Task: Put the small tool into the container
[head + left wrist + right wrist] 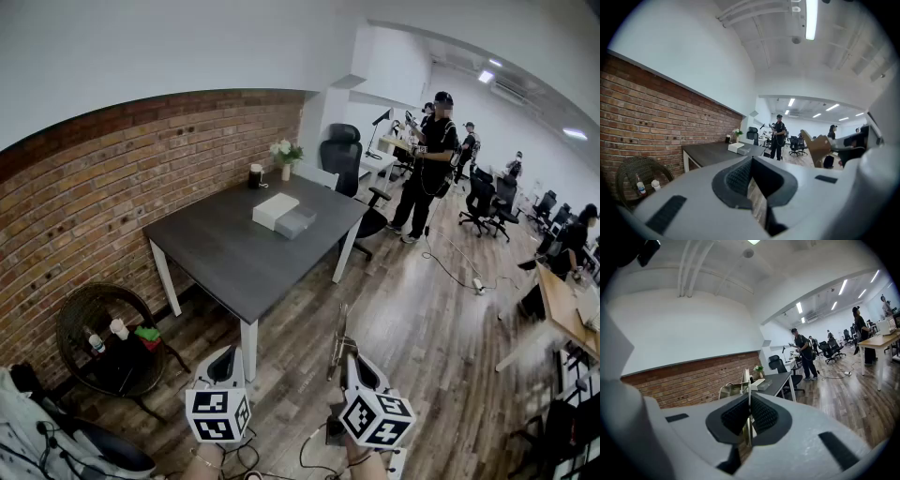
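My right gripper (345, 356) is shut on a small thin tool (337, 339) that sticks up from between its pads; the tool (747, 380) rises as a narrow metal strip in the right gripper view. My left gripper (223, 362) hangs beside it with nothing held, its pads (740, 177) meeting at the tips. Both are low over the wooden floor, short of the dark table (234, 258). A white box (275, 209) and a grey box (297, 222) lie on the table's far half. I cannot tell which is the container.
A dark cup (255, 175) and a flower vase (286, 155) stand at the table's far edge. A wicker chair (103, 342) with bottles sits by the brick wall. A person (427, 164) stands beyond an office chair (340, 150). Cables run across the floor.
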Action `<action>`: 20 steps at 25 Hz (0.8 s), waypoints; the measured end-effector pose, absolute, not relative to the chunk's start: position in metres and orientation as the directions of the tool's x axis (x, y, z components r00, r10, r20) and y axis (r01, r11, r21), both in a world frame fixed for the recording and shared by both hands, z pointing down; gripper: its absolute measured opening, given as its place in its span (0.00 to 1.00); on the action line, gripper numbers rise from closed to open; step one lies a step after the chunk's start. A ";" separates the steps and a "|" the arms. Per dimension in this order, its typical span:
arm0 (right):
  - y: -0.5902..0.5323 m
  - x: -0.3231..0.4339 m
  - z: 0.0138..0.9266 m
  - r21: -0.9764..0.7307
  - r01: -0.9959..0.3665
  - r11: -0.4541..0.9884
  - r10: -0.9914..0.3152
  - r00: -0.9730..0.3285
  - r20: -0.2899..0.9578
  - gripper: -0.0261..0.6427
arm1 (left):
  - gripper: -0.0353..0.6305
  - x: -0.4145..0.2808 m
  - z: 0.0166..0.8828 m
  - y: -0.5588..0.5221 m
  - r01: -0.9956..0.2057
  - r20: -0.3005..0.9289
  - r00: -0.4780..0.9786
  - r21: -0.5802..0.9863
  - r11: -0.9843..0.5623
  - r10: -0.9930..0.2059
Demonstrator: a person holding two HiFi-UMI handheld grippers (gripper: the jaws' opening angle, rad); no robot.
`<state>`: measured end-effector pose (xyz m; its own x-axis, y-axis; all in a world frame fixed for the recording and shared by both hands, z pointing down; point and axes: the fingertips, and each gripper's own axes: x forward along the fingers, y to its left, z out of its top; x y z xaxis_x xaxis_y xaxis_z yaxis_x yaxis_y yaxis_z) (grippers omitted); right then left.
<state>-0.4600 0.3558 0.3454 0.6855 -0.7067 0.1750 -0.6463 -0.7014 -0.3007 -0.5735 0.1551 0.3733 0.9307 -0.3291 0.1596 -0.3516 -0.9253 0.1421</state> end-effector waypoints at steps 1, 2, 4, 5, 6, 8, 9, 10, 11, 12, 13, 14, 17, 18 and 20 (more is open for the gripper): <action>0.353 -0.460 0.345 -0.300 -0.645 -0.703 -0.705 0.688 0.175 0.05 | 0.05 -0.574 0.374 0.152 -0.349 0.160 0.932 0.142 -0.926 -0.326; 0.351 -0.461 0.346 -0.300 -0.642 -0.705 -0.703 0.690 0.175 0.05 | 0.05 -0.574 0.374 0.150 -0.346 0.160 0.933 0.143 -0.927 -0.324; 0.347 -0.461 0.347 -0.301 -0.636 -0.710 -0.697 0.695 0.177 0.05 | 0.05 -0.574 0.375 0.144 -0.342 0.161 0.934 0.142 -0.929 -0.319; 0.345 -0.461 0.348 -0.302 -0.633 -0.712 -0.695 0.696 0.180 0.05 | 0.05 -0.574 0.375 0.142 -0.339 0.162 0.935 0.142 -0.930 -0.316; 0.343 -0.462 0.349 -0.306 -0.631 -0.713 -0.695 0.695 0.184 0.05 | 0.05 -0.573 0.375 0.140 -0.337 0.163 0.935 0.142 -0.931 -0.314; 0.337 -0.463 0.352 -0.319 -0.631 -0.707 -0.700 0.687 0.194 0.05 | 0.05 -0.573 0.376 0.135 -0.329 0.163 0.938 0.142 -0.934 -0.306; 0.335 -0.464 0.353 -0.327 -0.630 -0.704 -0.703 0.684 0.195 0.05 | 0.05 -0.573 0.376 0.133 -0.325 0.162 0.939 0.142 -0.935 -0.302; 0.333 -0.466 0.354 -0.330 -0.629 -0.704 -0.702 0.684 0.195 0.05 | 0.05 -0.573 0.377 0.130 -0.321 0.161 0.941 0.143 -0.936 -0.298; 0.331 -0.468 0.355 -0.329 -0.627 -0.706 -0.700 0.686 0.196 0.05 | 0.05 -0.573 0.377 0.128 -0.319 0.160 0.942 0.145 -0.937 -0.295; 0.331 -0.469 0.356 -0.327 -0.625 -0.709 -0.698 0.689 0.198 0.05 | 0.05 -0.573 0.378 0.126 -0.316 0.160 0.943 0.149 -0.937 -0.293; 0.331 -0.471 0.357 -0.326 -0.622 -0.712 -0.695 0.690 0.201 0.05 | 0.05 -0.572 0.379 0.124 -0.315 0.160 0.943 0.153 -0.937 -0.291; 0.332 -0.472 0.358 -0.326 -0.619 -0.715 -0.692 0.691 0.207 0.05 | 0.05 -0.570 0.380 0.123 -0.313 0.162 0.944 0.158 -0.936 -0.288; 0.340 -0.470 0.365 -0.325 -0.601 -0.730 -0.678 0.698 0.231 0.05 | 0.05 -0.565 0.385 0.125 -0.303 0.169 0.947 0.174 -0.937 -0.274; 0.343 -0.468 0.368 -0.325 -0.593 -0.736 -0.671 0.702 0.239 0.05 | 0.05 -0.563 0.387 0.126 -0.297 0.172 0.948 0.176 -0.938 -0.268; 0.347 -0.462 0.374 -0.331 -0.576 -0.748 -0.658 0.710 0.251 0.05 | 0.05 -0.556 0.391 0.128 -0.287 0.179 0.950 0.175 -0.942 -0.256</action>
